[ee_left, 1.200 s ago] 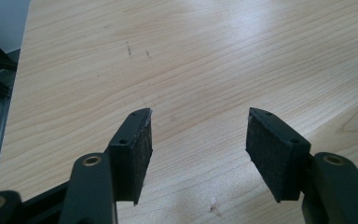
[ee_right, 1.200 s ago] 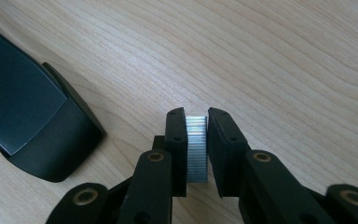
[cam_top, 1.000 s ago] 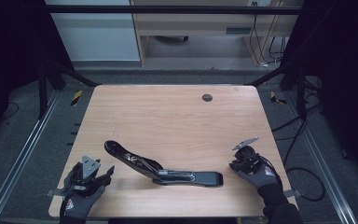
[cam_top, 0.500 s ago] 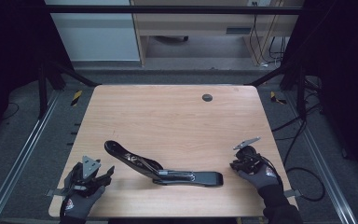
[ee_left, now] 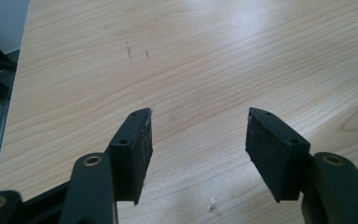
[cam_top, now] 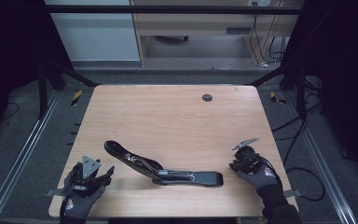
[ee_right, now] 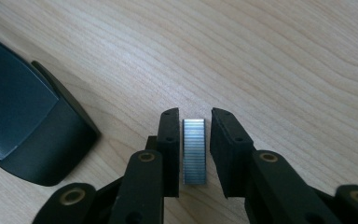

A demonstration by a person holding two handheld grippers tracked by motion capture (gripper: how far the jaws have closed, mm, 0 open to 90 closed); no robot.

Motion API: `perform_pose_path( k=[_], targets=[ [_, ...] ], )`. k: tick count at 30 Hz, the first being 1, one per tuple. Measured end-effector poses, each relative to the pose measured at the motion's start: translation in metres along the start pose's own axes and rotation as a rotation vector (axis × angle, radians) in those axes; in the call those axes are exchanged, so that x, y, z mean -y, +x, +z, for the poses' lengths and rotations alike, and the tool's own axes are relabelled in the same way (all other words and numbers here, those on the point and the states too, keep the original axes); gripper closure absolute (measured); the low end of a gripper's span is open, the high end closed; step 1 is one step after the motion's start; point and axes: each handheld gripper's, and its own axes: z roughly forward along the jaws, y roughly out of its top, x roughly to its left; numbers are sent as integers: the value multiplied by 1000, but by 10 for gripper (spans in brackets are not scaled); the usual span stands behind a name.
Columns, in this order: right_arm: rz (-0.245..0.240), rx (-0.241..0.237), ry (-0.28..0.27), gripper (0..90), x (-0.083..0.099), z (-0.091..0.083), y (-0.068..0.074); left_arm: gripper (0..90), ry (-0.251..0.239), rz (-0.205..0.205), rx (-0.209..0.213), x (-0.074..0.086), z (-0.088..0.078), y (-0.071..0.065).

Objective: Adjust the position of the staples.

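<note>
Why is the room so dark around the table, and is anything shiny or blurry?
High view: light falls on the table, surroundings stay black. Right gripper view: the staple strip gleams, sharp, stapler soft. Left gripper view: wood bright, pads slightly blurred.

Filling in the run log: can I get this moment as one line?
left gripper: open, empty, over table | right gripper: jaws just opening, staple strip between, small gaps | stapler: swung open, mid-table

The high view looks forward and down over the whole desk (cam_top: 177, 116). Each gripper view rides low, close above the wood. The right gripper view shares the black stapler's (ee_right: 23, 126) end with the high view.
</note>
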Motion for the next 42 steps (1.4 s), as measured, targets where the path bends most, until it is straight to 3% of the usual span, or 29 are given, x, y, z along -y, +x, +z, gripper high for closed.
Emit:
perform_pose_path(
  k=[3,11,19,32,42],
  targets=[
    [51,-18,-15,720,-1,-5,0,406,-2,-3,-1,0,0,0],
    [33,-26,19,717,-7,-11,-1,406,1,0,-2,0,0,0],
    [25,-27,42,743,-2,-6,-2,407,1,-1,-3,0,0,0],
    [19,-34,49,782,-2,0,-2,407,4,-2,-3,0,1,0],
    [26,-37,48,763,-3,2,0,408,4,-1,-4,0,1,0]
  ],
)
